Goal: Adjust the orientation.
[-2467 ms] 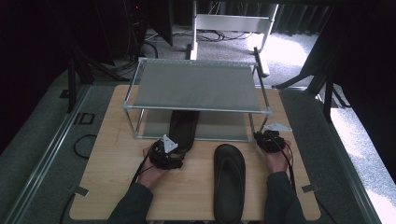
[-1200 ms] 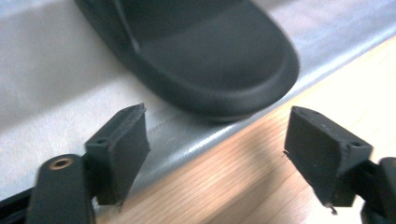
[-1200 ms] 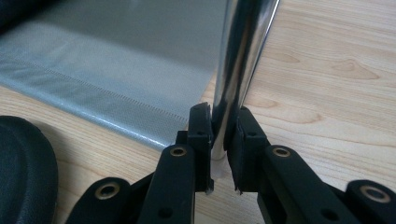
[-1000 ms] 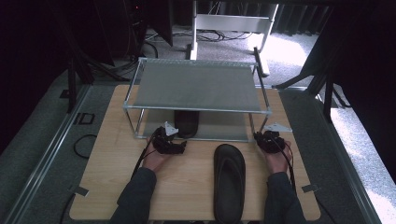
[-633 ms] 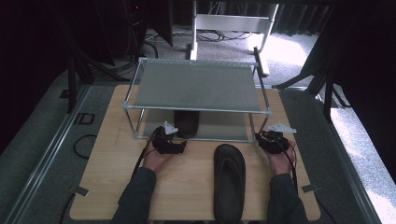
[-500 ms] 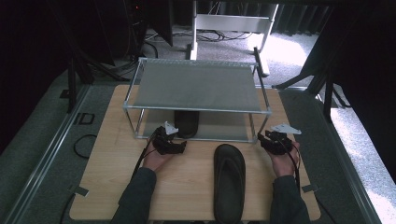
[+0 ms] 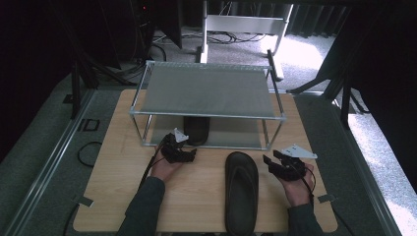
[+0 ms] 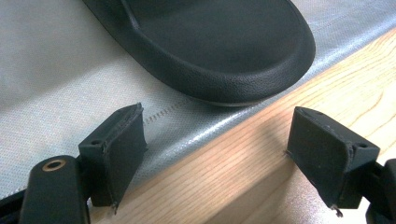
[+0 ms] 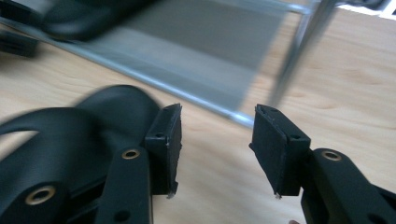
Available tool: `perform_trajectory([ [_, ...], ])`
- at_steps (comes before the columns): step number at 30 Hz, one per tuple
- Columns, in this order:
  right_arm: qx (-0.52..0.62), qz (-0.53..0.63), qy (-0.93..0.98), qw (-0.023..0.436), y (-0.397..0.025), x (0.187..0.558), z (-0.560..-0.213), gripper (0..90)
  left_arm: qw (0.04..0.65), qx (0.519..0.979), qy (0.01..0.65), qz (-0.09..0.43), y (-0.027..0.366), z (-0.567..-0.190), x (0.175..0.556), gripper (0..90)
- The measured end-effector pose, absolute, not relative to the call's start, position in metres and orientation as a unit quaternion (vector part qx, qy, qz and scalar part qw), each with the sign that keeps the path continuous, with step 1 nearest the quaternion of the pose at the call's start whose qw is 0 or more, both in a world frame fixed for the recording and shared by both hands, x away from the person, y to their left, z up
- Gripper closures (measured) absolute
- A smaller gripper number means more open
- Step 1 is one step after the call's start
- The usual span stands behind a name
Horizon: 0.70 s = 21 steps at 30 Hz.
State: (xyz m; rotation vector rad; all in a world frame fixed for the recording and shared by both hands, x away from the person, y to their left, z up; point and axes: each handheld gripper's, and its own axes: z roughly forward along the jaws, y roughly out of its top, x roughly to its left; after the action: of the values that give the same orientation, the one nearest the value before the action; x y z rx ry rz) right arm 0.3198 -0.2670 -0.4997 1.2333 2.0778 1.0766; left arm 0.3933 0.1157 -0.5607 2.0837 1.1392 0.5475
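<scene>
Right gripper (image 7: 276,163) shifted right, beside slipper (image 7: 241,189)

Mostly black, grey & pale wood.

Both sandals black: one (image 7: 241,189) on the table w/ matte sole & strap, other (image 7: 196,129) on the rack's lower shelf, fine pebbled grain on its edge in left gripper view. Left gripper (image 7: 191,155) & right gripper (image 7: 268,162) black, brass-coloured rivets; right one w/ a light grey plate on top. Rack (image 7: 206,91): silver metal frame, grey shelves w/ a fine dotted weave. Table (image 7: 118,147) light wood, faint grain lines. Sleeves dark. Floor speckled grey carpet; background near black.
</scene>
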Motion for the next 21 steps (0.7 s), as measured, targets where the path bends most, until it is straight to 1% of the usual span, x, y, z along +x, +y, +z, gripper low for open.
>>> perform_trajectory([
  [4, 0.453, 0.420, 0.755, 0.220, -0.262, 0.305, -0.497, 50.7, 0.353, 0.798, 0.443, 0.205, 0.118, -0.560, 0.394, 20.9],
  [10, 0.435, 0.434, 0.761, 0.206, -0.250, 0.285, -0.496, 49.6, 0.355, 0.797, 0.444, 0.204, 0.119, -0.560, 0.394, 21.2],
  [17, 0.422, 0.432, 0.777, 0.178, -0.230, 0.272, -0.510, 48.8, 0.355, 0.797, 0.444, 0.204, 0.119, -0.560, 0.394, 21.3],
  [18, 0.422, 0.430, 0.779, 0.176, -0.229, 0.271, -0.512, 49.1, 0.355, 0.797, 0.444, 0.205, 0.119, -0.560, 0.394, 21.2],
  [21, 0.421, 0.423, 0.785, 0.165, -0.224, 0.271, -0.519, 55.8, 0.355, 0.797, 0.444, 0.205, 0.119, -0.560, 0.394, 21.2],
])
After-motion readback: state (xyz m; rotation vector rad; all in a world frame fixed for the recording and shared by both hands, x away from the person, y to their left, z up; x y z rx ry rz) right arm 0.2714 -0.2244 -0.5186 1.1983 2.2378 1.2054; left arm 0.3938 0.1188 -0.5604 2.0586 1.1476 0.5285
